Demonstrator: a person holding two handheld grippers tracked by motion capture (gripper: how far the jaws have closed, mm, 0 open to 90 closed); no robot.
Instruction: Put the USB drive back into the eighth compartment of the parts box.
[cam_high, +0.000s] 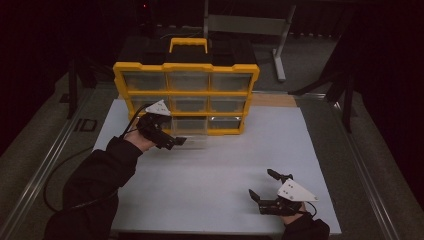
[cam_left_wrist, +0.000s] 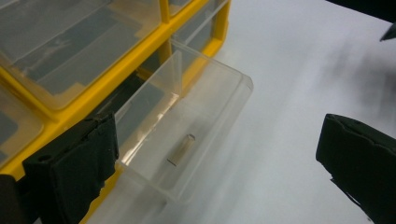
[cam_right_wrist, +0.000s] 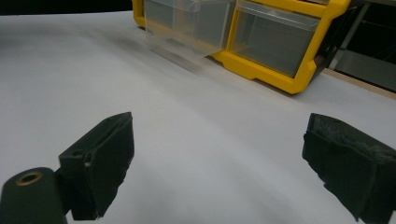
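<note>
A yellow drawer cabinet (cam_high: 186, 92) with several clear drawers stands upright at the back of the white table top (cam_high: 215, 175). One clear drawer (cam_left_wrist: 205, 116) in the bottom row is pulled partway out, and a small metal cylinder (cam_left_wrist: 181, 150) lies on its floor. My left gripper (cam_high: 172, 142) is at the front of that drawer, open, its pads not pressing on it. In the left gripper view the drawer's front lip sits between the wide jaws. My right gripper (cam_high: 262, 183) rests open near the table's front right, with nothing between its fingers (cam_right_wrist: 100, 161).
The cabinet (cam_right_wrist: 280, 70) and its pulled drawer (cam_right_wrist: 182, 32) lie ahead of the right gripper across bare white table. A black cable (cam_high: 55, 185) trails off the left side. A grey metal stand (cam_high: 280, 45) is behind the table.
</note>
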